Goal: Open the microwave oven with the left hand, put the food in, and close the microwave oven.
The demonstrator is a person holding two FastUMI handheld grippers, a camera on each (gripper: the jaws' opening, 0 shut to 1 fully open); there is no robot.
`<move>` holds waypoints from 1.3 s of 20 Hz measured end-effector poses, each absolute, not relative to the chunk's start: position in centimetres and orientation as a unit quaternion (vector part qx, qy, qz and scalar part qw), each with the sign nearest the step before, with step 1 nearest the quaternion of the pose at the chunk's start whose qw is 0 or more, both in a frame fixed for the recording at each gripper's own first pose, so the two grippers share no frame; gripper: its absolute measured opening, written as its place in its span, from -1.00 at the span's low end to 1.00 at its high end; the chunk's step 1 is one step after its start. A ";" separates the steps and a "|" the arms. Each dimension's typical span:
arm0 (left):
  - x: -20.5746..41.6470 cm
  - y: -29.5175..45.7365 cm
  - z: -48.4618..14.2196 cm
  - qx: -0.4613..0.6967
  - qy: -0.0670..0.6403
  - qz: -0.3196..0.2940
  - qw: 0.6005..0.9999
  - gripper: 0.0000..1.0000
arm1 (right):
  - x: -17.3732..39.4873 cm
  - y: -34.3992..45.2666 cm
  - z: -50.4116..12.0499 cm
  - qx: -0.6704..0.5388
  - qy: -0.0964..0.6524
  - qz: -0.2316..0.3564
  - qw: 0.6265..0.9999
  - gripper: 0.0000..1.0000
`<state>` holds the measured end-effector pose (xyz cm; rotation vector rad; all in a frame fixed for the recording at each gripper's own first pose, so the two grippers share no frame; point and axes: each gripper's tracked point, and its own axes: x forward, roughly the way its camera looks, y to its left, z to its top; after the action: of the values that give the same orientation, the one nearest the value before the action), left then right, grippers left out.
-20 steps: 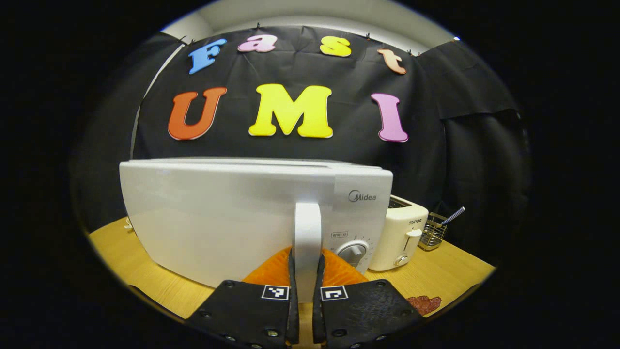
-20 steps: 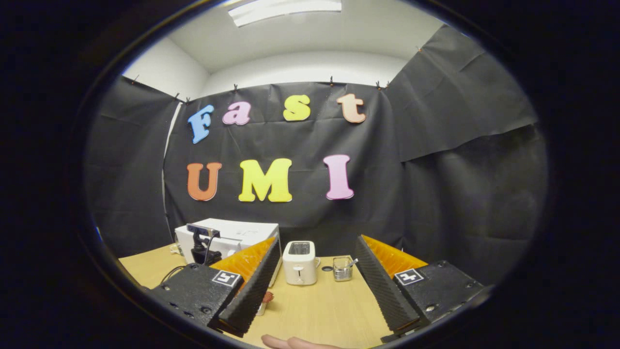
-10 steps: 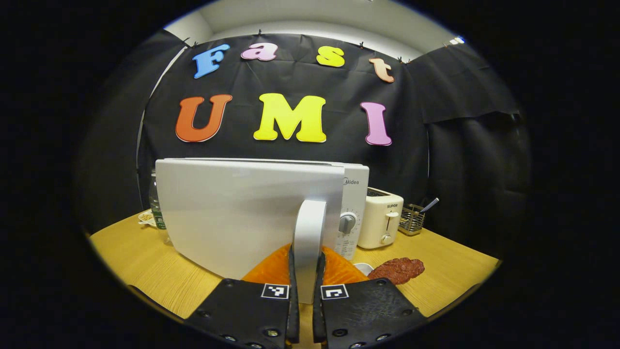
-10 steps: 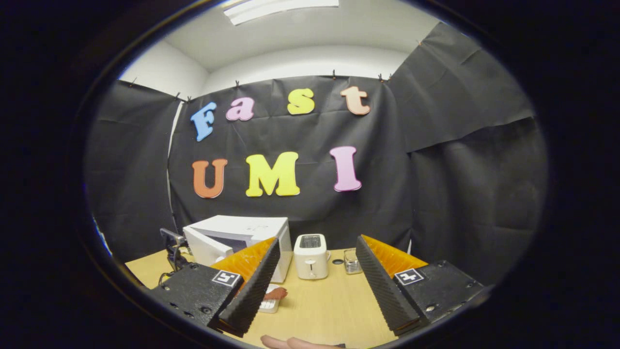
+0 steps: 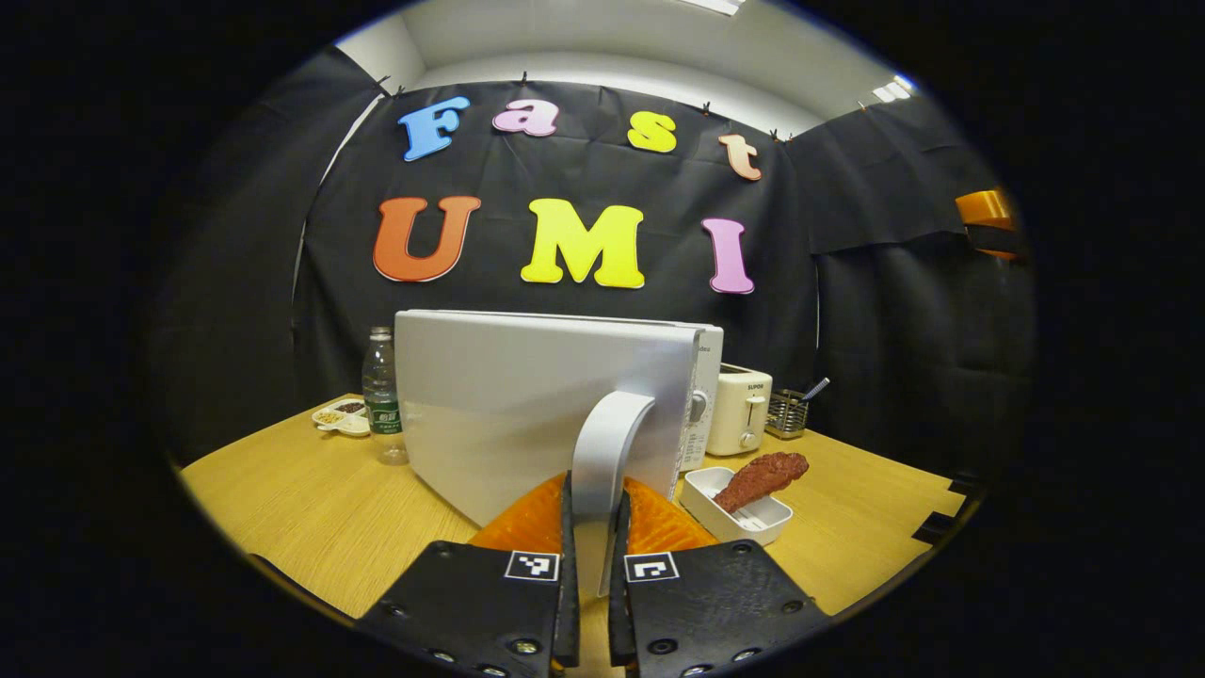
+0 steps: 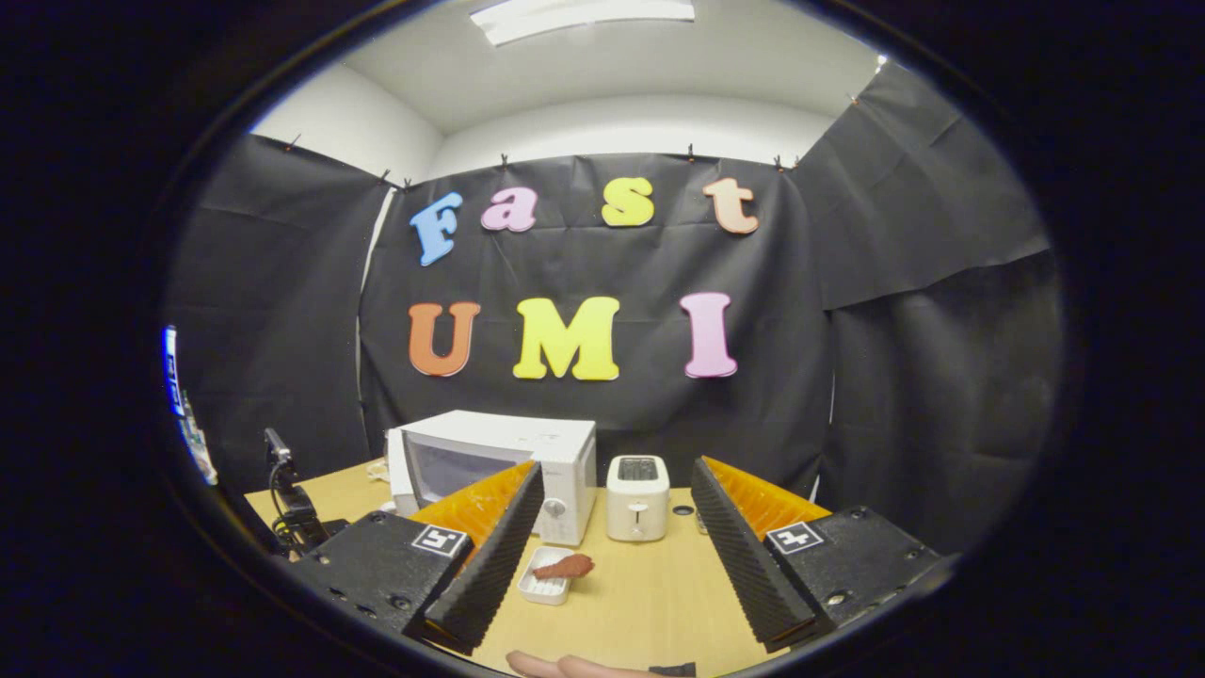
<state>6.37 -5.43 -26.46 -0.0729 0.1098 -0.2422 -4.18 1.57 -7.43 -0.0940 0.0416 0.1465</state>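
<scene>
In the left gripper view the left tongs are clamped on the upright door handle of the microwave, while the food lies ahead and to the right in a small white tray on the bench — its long axis slanting up to the right. In the right gripper view the right tongs stand wide and hold nothing; the food sits just left of their centre line, lengthwise across the view — judged the nearer tongs for the pick-up.

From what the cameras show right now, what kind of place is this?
Probably a mock kitchen set up in a recording booth: a microwave oven, a toaster and a tray of food stand on a wooden table before black cloth walls.
</scene>
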 end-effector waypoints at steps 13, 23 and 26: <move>-3.1 9.8 -27.5 -0.042 0.078 -0.013 0.996 0.76 | -3.7 6.7 -9.9 -0.040 0.037 0.106 0.993 1.00; -6.2 12.6 -20.3 -0.054 0.040 0.053 0.996 0.84 | -1.5 7.3 -10.6 -0.051 0.047 0.106 0.992 1.00; -6.3 10.8 -18.5 -0.081 0.044 0.031 0.995 0.86 | -0.3 6.8 -11.0 -0.054 0.053 0.107 0.991 0.80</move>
<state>-6.27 10.76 -18.53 -0.1631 0.0883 0.0627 -0.30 6.79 -10.96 -0.1087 0.1069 0.2154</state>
